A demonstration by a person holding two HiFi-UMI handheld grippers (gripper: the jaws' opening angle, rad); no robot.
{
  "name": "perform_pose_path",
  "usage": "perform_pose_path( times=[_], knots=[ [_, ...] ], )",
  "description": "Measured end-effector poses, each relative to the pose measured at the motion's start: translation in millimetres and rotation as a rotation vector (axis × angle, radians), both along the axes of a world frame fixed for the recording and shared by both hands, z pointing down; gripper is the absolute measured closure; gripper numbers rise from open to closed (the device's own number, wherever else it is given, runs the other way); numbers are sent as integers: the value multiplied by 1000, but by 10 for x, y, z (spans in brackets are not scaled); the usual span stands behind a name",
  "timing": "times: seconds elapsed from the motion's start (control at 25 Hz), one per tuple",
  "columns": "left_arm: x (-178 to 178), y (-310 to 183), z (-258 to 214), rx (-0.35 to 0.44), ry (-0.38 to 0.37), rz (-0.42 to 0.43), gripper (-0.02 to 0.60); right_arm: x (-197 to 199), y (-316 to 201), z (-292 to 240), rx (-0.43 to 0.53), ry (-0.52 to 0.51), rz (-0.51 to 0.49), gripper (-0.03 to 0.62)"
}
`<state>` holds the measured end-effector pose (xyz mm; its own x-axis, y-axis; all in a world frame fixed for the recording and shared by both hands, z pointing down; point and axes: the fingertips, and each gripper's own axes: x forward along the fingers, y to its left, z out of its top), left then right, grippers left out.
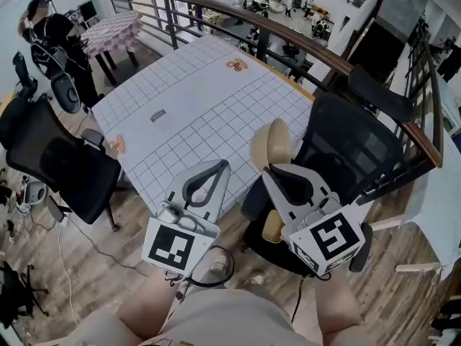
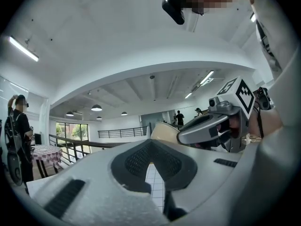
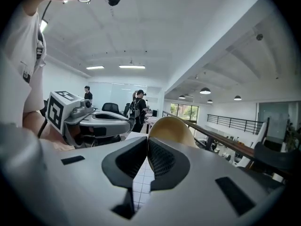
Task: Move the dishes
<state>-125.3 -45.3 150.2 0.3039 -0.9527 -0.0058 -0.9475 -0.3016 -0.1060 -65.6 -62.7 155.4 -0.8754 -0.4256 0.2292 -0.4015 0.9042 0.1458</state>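
The right gripper (image 1: 268, 170) is clenched on the rim of a tan dish (image 1: 271, 144). The dish stands on edge above the near side of the table (image 1: 194, 114), just beside a black chair (image 1: 353, 150). In the right gripper view the dish (image 3: 171, 126) rises from between the pressed pads. Its gripped edge is hidden by them, so whether it is a plate or a shallow bowl is hard to tell.

The left gripper (image 1: 222, 166) hangs beside it over the table's near edge. Its jaws are closed tip to tip with nothing between them, and only the checked cloth shows through the gap below the pads. In the left gripper view, the right gripper's body cuts off most of the dish (image 2: 162, 132).

Two small orange things (image 1: 235, 65) and a dark label (image 1: 158, 115) lie on the table, too small to name. A person (image 1: 50, 38) stands at the far left, and a second chair (image 1: 57, 161) is partly out of frame.
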Motion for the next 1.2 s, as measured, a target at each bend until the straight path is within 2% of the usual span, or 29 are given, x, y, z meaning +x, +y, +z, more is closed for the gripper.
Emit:
perform_pose_path(
  times=[0.2, 0.36, 0.48, 0.72, 0.88, 1.2],
  knots=[
    [-499, -13, 350, -29, -21, -80, 570, -573, -85, 491, -54, 93, -60, 568],
    [-714, -47, 594, -51, -50, -111, 571, -861, -193, 908, -82, 189, -95, 568],
    [-871, -94, 875, -68, -29, -117, 571, -1064, -327, 1357, -116, 233, -98, 568],
    [-1061, -244, 1283, -115, 12, -133, 571, -1286, -484, 2273, -219, 383, -109, 568],
    [-1202, -385, 1603, -147, -12, -145, 570, -1414, -510, 2729, -249, 453, -123, 568],
    [-1344, -546, 2042, -198, -14, -138, 571, -1449, -512, 3570, -320, 588, -136, 566]
  ],
)
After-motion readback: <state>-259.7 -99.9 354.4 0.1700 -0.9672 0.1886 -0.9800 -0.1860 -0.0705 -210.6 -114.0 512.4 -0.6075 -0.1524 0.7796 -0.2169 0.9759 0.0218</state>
